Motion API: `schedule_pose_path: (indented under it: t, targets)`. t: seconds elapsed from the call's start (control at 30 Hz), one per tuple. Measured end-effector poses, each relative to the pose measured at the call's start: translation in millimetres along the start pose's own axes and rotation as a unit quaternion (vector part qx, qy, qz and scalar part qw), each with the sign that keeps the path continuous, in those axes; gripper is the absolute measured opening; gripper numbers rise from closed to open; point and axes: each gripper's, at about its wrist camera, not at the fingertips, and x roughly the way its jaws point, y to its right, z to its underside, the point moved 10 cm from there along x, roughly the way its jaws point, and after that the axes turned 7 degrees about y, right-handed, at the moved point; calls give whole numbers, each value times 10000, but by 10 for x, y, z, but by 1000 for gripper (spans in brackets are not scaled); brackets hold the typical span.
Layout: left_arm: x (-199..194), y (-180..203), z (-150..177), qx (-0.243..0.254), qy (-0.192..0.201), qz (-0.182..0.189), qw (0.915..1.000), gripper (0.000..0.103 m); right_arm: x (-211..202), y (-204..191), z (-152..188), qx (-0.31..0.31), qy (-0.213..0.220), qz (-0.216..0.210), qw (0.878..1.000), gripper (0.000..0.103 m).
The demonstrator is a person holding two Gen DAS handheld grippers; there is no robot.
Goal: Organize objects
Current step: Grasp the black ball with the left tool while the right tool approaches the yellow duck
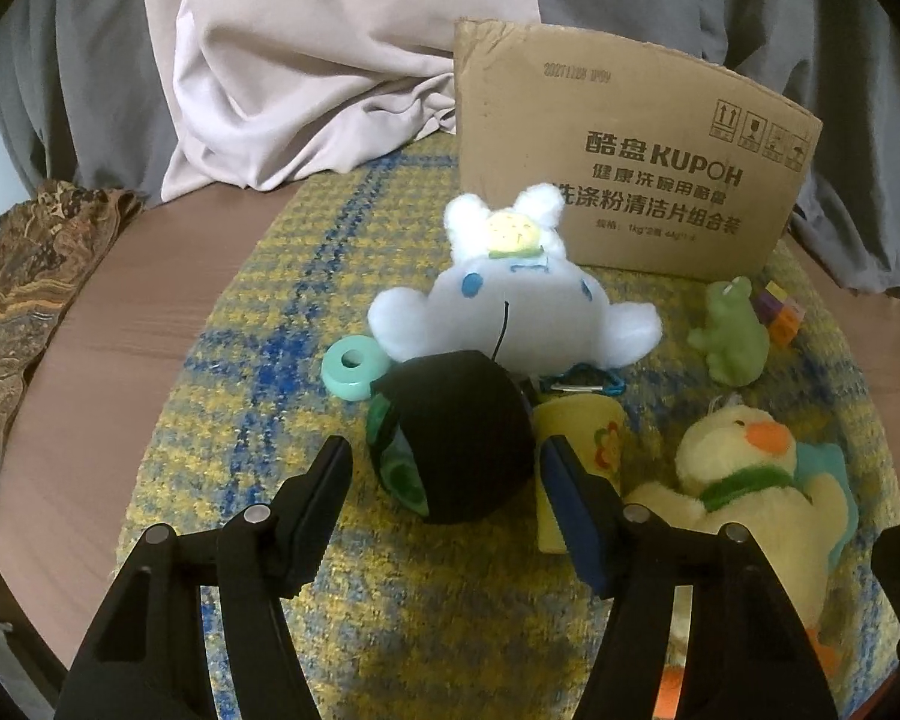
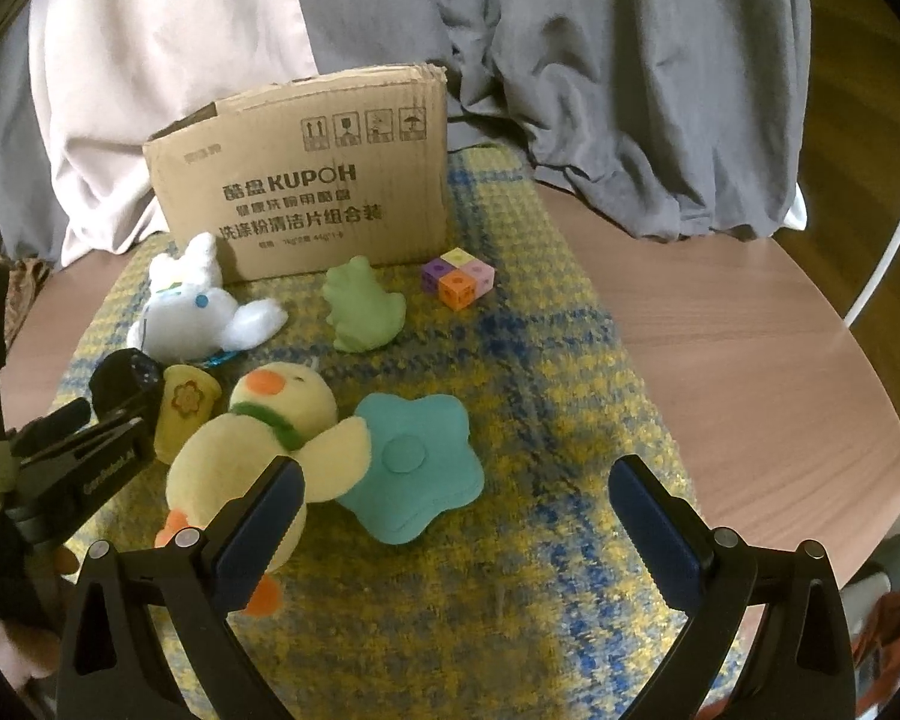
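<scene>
The round black fabric ball (image 1: 459, 438) lies on the yellow-and-blue woven mat (image 1: 282, 312), between the left gripper's (image 1: 444, 468) open jaws, neither pad touching. The right gripper (image 2: 456, 498) hangs wide open, empty.

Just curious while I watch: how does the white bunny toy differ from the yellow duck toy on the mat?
The white bunny is white with blue eyes; the yellow duck is pale yellow with an orange beak and a green scarf. The bunny lies close to the cardboard box; the duck lies nearer the camera, with one wing over a teal star cushion. In both views the duck looks bigger, though it is closer. Both are soft plush toys lying on the checked mat.
</scene>
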Motion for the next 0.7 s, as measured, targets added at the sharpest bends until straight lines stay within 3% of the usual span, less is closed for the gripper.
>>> schedule_pose_path:
  t: [0.07,0.4,0.7]
  targets:
    - [45,13,-2,30,-31,-8,10000,59,18,1,12,-11,-26,21,10000,102]
    - [53,18,-16,17,32,2,10000,56,39,3,65,15,-106,-13,9999,102]
    - [-253,-170,71,-165,121,-35,9998,56,-47,-129,64,8,-48,-341,9994,102]
